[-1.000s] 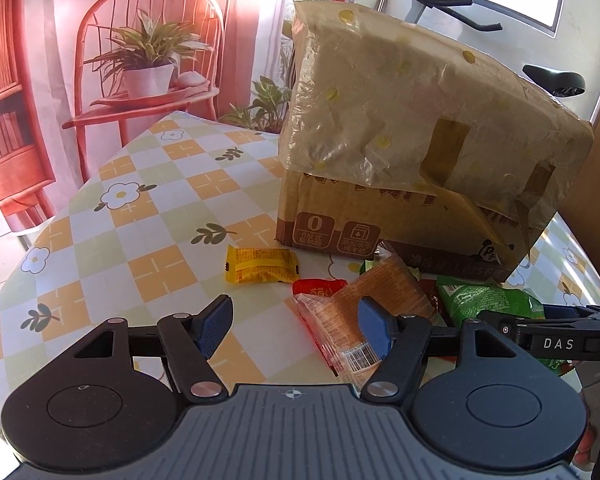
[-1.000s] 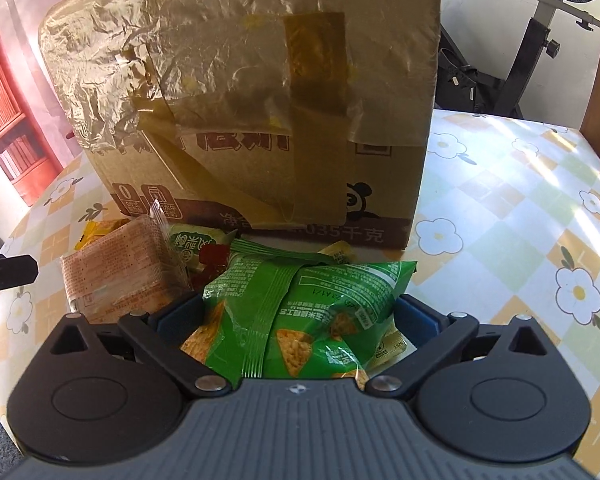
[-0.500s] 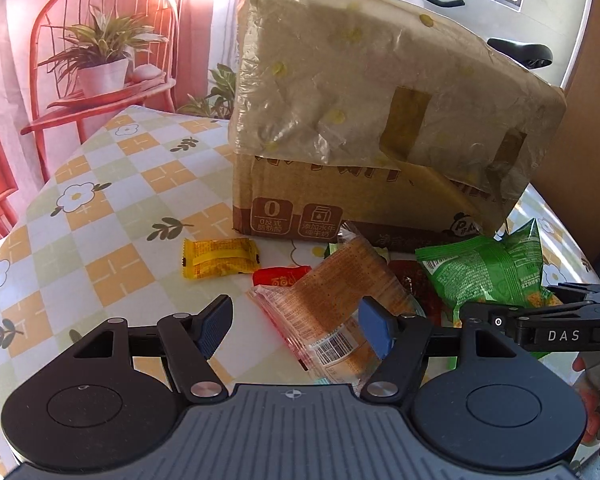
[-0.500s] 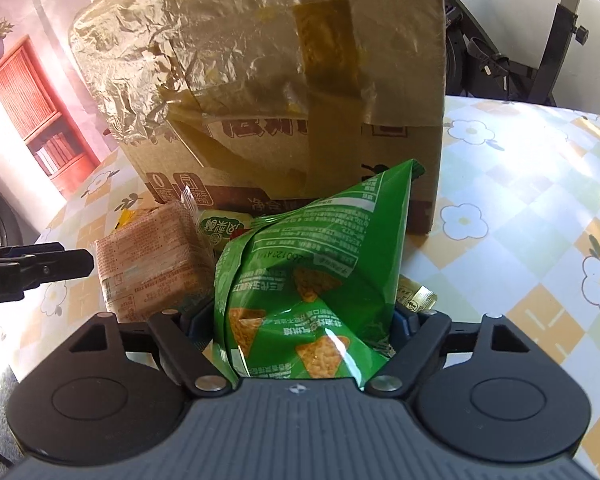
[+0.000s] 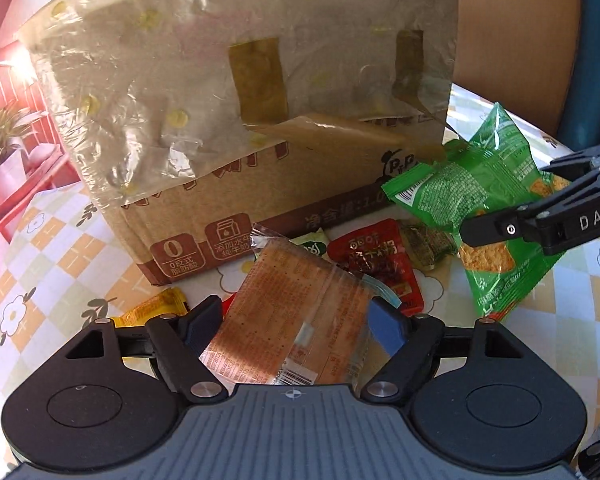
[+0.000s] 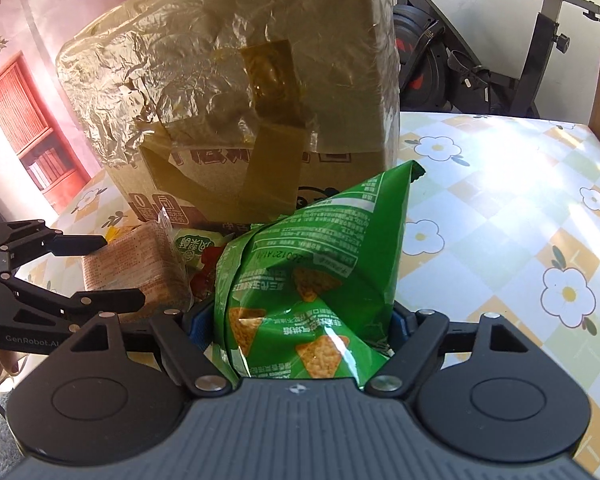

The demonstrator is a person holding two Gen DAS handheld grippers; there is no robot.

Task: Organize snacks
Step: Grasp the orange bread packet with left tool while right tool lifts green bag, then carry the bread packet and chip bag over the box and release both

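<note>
- Sunlight fell across a tablecloth (image 6: 496, 200) checked in orange, green and white with daisy prints; a cardboard box (image 5: 260, 128) wrapped in crinkled plastic film and patched with brown tape stood on it.
- A green bag of tortilla chips (image 6: 316, 280) was held upright, clamped between the blue pads of the right gripper (image 6: 300, 326), whose jaws were pressed against its sides and dented it; in the left wrist view the same bag (image 5: 480, 204) was seen raised off the cloth.
- An orange-brown cracker packet in clear wrap (image 5: 296, 316) lay between the fingers of the left gripper (image 5: 300, 320). Its jaws had just been opening and stood wide, with a gap visible on the right side; whether the left pad touched the wrap could not be told.
- Just behind the packet, against the foot of the box, lay a red sachet (image 5: 374, 264), a small light-green sachet (image 5: 312, 242) and a dark-green wrapped piece (image 5: 430, 244).
- A yellow wrapper (image 5: 152, 310) lay left of the left gripper's finger.
- An exercise bike (image 6: 500, 40) stood beyond the table; a red bookshelf (image 6: 24, 128) was seen at the left.
</note>
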